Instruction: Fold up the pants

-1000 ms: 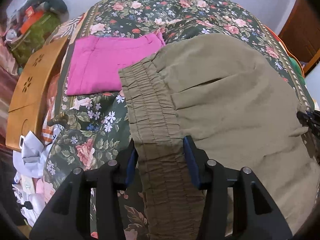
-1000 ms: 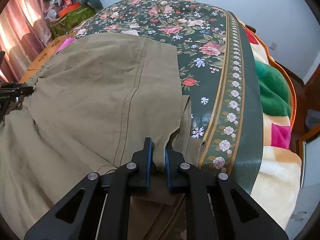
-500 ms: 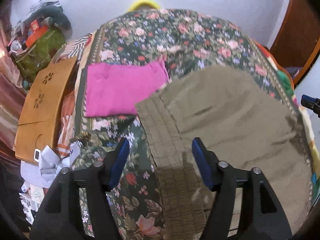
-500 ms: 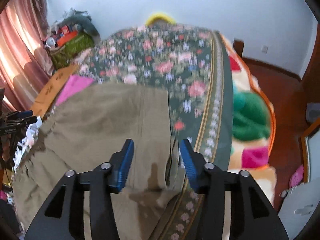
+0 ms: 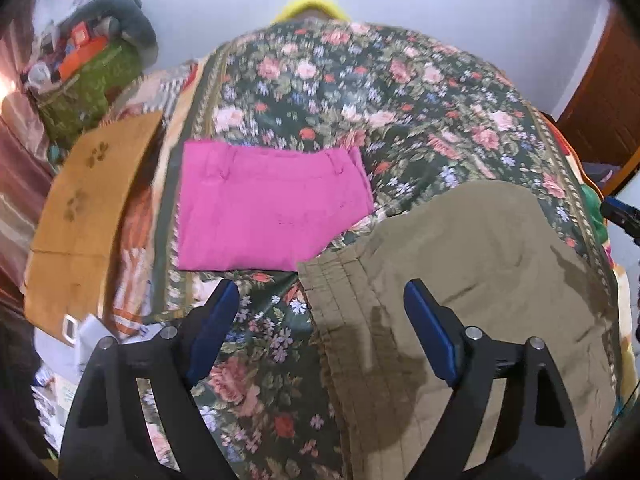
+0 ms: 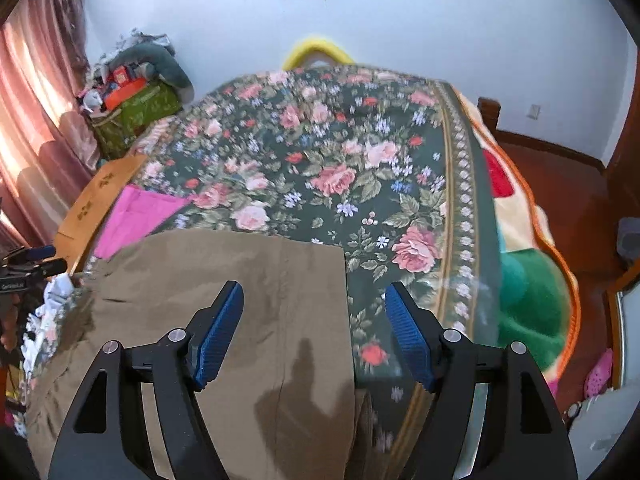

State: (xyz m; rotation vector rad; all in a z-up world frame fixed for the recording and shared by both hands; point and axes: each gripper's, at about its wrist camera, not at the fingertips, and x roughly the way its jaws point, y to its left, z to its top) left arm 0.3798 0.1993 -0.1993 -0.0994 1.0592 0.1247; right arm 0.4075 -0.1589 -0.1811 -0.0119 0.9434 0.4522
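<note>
The olive-khaki pants (image 5: 472, 264) lie folded flat on the floral bedspread (image 5: 360, 92), elastic waistband toward the left. My left gripper (image 5: 320, 328) is open and empty, held above the waistband edge. In the right wrist view the pants (image 6: 224, 280) fill the lower left, and my right gripper (image 6: 314, 334) is open and empty above their right edge. The right gripper's tip shows at the right rim of the left wrist view (image 5: 620, 216).
Folded pink pants (image 5: 268, 208) lie on the bed beyond the olive pair. A wooden board (image 5: 84, 208) and clutter sit left of the bed. A green bag (image 6: 136, 116) stands by the curtain. A colourful blanket (image 6: 532, 280) hangs off the right side.
Both grippers let go of the olive pants, opened wide and lifted up and back. The pants now lie flat on the bed.
</note>
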